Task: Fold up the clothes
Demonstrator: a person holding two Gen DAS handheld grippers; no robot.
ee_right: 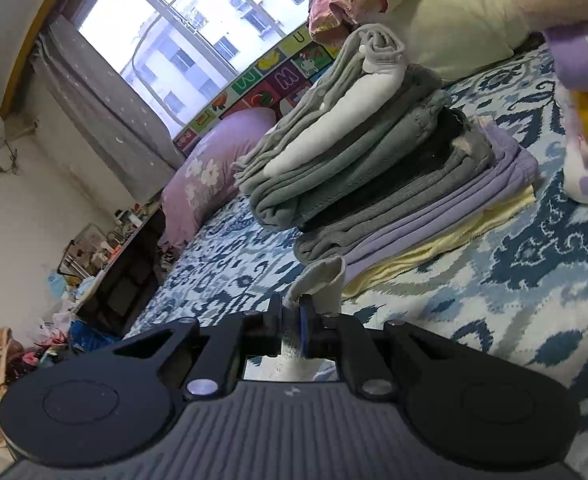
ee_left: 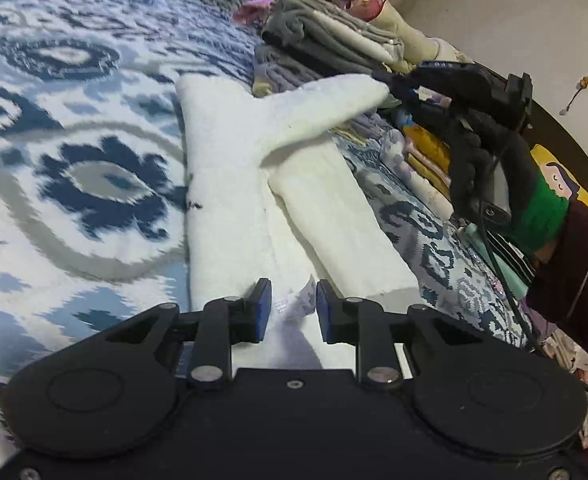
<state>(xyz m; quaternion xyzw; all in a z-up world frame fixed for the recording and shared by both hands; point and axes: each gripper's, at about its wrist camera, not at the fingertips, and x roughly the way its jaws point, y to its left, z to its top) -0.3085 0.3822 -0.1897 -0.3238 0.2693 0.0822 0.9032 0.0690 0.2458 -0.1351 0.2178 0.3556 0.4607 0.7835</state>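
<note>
White fleece trousers [ee_left: 229, 184] lie on the blue patterned bedspread [ee_left: 73, 120], legs pointing away. My left gripper [ee_left: 290, 308] is open at the waistband, its pads either side of a white label [ee_left: 296, 300]. My right gripper [ee_left: 386, 80] is shut on the cuff of the right leg [ee_left: 334, 104], which is lifted and swung across. In the right wrist view that gripper [ee_right: 291, 320] pinches the pale cuff [ee_right: 322, 280] between its pads.
A stack of folded grey, lilac and yellow clothes [ee_right: 374, 168] stands just beyond the trousers; it also shows in the left wrist view [ee_left: 326, 40]. More folded clothes [ee_left: 426, 152] line the right side. A purple pillow [ee_right: 213, 168] and window are beyond.
</note>
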